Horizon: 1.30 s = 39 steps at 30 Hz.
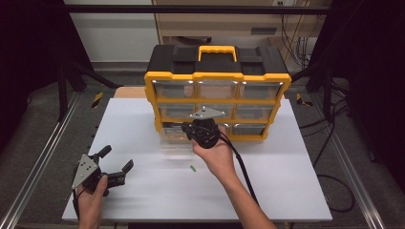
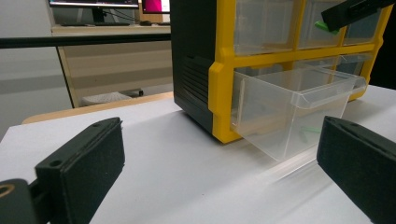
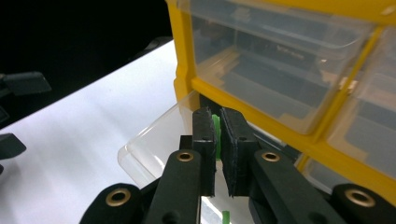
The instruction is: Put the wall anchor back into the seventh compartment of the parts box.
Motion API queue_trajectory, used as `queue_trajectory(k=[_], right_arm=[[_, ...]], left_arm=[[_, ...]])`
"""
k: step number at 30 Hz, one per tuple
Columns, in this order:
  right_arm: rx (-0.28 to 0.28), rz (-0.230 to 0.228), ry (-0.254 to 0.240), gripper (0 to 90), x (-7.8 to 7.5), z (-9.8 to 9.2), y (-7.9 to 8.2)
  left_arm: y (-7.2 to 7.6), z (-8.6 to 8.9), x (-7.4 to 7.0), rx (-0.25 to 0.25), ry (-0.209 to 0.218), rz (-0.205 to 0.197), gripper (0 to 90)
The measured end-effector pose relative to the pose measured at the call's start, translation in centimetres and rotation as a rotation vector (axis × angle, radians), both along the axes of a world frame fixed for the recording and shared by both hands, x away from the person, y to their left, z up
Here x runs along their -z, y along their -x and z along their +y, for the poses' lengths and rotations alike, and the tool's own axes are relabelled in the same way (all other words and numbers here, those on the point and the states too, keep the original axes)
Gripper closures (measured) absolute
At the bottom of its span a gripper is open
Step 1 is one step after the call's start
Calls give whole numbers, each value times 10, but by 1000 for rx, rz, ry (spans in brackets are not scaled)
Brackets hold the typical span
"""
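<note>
A small green plastic piece (image 3: 216, 133) sits pinched between the two black jaws of the right hand-held gripper (image 3: 218, 140), which are closed tight on it so that a thin green edge shows in the narrow slit between the pads. In the left gripper view the same green piece (image 2: 323, 25) pokes out from the tip of that gripper in the upper right corner, in front of the drawer fronts. The gripper hangs above the clear plastic drawer (image 2: 299, 112), which is pulled out from the bottom left slot of the black and yellow drawer cabinet (image 1: 217, 78) and rests on the counter. A few more green bits (image 2: 306, 133) lie on the floor of that open drawer, seen through its wall. In the high view the right hand-held gripper (image 1: 188, 130) is held by a hand (image 1: 217, 152) just in front of the cabinet's lower row, its black cable trailing back along the forearm.

Another small green piece (image 1: 193, 168) lies loose on the white counter (image 1: 143, 119), just beside that hand and near the drawer's front.

Well apart, at the near left of the counter, the left hand-held gripper (image 1: 118, 161) rests in the other hand with its jaws spread wide and nothing between them; its pads (image 2: 84, 163) frame bare counter.
</note>
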State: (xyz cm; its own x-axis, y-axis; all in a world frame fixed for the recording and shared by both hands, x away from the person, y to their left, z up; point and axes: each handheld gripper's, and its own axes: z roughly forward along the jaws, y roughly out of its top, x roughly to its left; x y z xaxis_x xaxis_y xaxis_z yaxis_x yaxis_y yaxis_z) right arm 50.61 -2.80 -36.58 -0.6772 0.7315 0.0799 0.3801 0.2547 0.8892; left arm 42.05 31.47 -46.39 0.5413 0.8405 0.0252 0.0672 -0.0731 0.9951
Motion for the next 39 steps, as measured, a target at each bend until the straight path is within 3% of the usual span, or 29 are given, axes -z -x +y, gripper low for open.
queue_trajectory(k=[17,20,27,29,34,39], right_arm=[[-12,89,100,836,19,16,-12],[-9,98,117,744,19,16,-11],[9,55,91,471,8,8,1],[11,52,85,429,4,4,5],[34,32,92,240,0,-8,17],[49,30,98,156,1,-18,26]], left_arm=[[0,2,0,-1,8,-3,9],[0,2,0,-2,11,-3,9],[-1,0,1,4,4,2,9],[-1,0,1,5,2,4,9],[-2,-4,1,12,-9,4,9],[-2,-4,1,13,-12,4,9]])
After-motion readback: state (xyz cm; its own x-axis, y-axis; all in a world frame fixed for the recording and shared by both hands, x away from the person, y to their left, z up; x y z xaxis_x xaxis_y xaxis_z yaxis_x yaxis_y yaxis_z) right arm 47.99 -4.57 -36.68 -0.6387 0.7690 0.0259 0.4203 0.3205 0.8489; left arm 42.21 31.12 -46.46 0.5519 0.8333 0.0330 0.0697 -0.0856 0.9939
